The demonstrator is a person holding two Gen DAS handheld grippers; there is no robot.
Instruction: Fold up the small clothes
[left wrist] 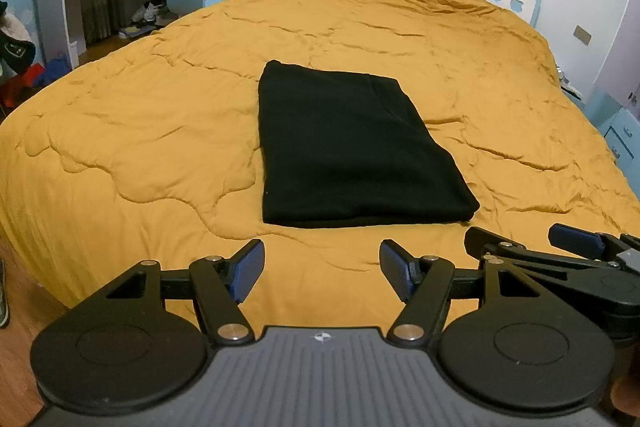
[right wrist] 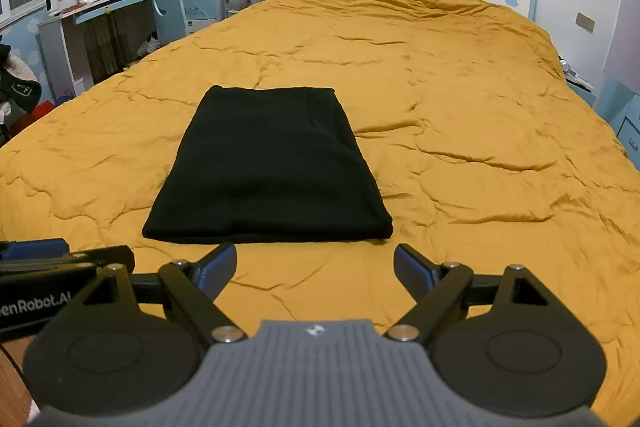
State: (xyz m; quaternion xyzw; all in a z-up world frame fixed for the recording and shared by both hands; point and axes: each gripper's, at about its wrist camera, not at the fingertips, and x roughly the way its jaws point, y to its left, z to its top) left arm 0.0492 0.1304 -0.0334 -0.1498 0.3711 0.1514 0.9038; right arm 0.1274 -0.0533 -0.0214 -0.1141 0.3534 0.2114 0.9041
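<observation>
Both grippers hang side by side above the near edge of the bed, the left gripper (left wrist: 322, 269) and the right gripper (right wrist: 315, 269) each spread wide with nothing between the blue pads. Beneath them one mustard quilt (right wrist: 460, 131) covers the whole bed. On its middle, just beyond the fingertips, lies one black garment (right wrist: 268, 167), a flat, square-edged rectangle with a layered edge showing at its far right. Judging by that shape, the folding looks finished; no other clothes show on the quilt
</observation>
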